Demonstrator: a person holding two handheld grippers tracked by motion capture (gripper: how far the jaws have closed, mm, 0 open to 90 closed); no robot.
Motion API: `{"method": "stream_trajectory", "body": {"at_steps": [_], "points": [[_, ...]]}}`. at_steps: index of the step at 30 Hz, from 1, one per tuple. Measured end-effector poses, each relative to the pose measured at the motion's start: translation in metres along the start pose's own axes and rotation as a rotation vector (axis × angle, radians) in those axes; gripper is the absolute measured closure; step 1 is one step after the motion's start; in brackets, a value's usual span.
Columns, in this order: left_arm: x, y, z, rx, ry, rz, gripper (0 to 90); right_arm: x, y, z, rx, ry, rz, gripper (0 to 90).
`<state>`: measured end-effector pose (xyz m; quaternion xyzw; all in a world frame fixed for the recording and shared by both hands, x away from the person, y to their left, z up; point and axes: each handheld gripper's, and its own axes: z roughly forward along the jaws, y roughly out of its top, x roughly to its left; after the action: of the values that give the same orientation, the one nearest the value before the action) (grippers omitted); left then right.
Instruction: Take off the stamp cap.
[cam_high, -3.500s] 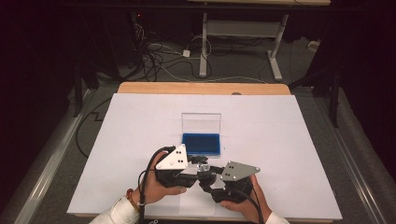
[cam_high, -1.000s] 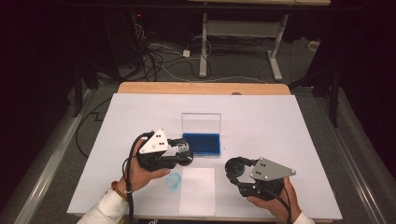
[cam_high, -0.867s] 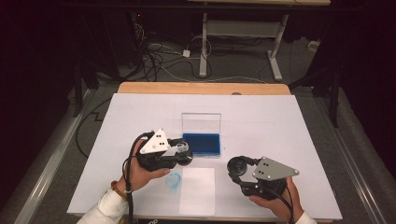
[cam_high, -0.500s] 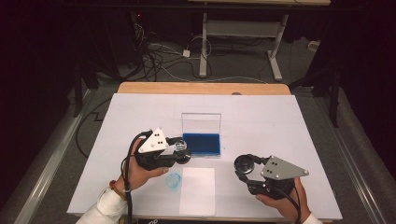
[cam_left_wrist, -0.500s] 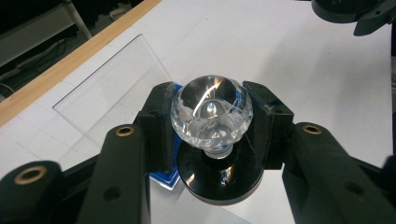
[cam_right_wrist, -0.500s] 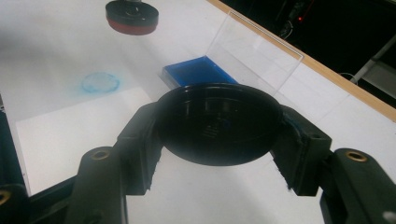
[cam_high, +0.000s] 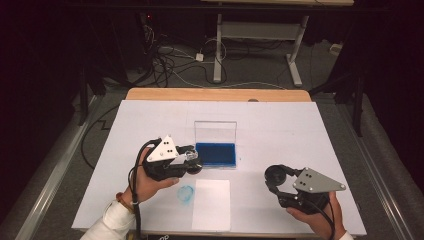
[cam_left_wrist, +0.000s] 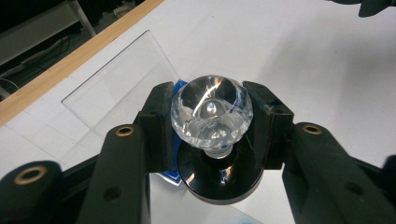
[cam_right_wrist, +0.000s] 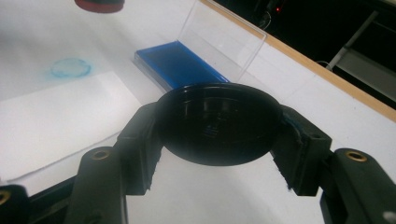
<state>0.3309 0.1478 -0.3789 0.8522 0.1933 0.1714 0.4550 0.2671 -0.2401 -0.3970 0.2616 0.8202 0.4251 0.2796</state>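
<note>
High view of a white tabletop (cam_high: 300, 130) with a wooden far edge. The left claw (cam_high: 192, 161), held in the person's left hand (cam_high: 145, 180), is pinching a clear faceted crystal-like knob (cam_left_wrist: 211, 112) that stands on a round black base (cam_left_wrist: 219, 179); in the left gripper view the two black jaws press on opposite sides of the faceted head, and the base shows just beneath it. In the high view this claw sits just beside the left end of the open ink-pad case, whose blue pad (cam_high: 216, 154) lies flat and whose clear plastic lid (cam_high: 215, 132) stands upright behind it.

The right claw (cam_high: 274, 176), held in the person's right hand (cam_high: 320, 220) near the front right of the tabletop, is pinching a round black cap-like disc (cam_right_wrist: 218, 123); in the right gripper view the jaws bear on its two sides, with the blue pad and the clear lid lying beyond it.

A white sheet of paper (cam_high: 212, 204) lies near the front edge, between the two hands. A round blue ink print (cam_high: 185, 193) marks the tabletop just beside the sheet's left edge, near the left hand. The two claws are well apart.
</note>
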Motion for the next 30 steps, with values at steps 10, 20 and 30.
{"method": "stream_trajectory", "body": {"at_steps": [10,20,30], "points": [[0.003,0.004,-0.004,-0.017,0.005,-0.009,54.8,-0.001,-0.003,-0.001,-0.008,-0.004,-0.004,38.6],[0.006,0.01,-0.007,-0.021,0.015,-0.007,54.8,-0.006,-0.015,-0.003,0.009,-0.019,0.024,38.6],[0.008,0.018,-0.005,-0.019,0.013,-0.006,54.8,-0.009,-0.035,-0.016,0.028,-0.044,0.049,38.6]]}}
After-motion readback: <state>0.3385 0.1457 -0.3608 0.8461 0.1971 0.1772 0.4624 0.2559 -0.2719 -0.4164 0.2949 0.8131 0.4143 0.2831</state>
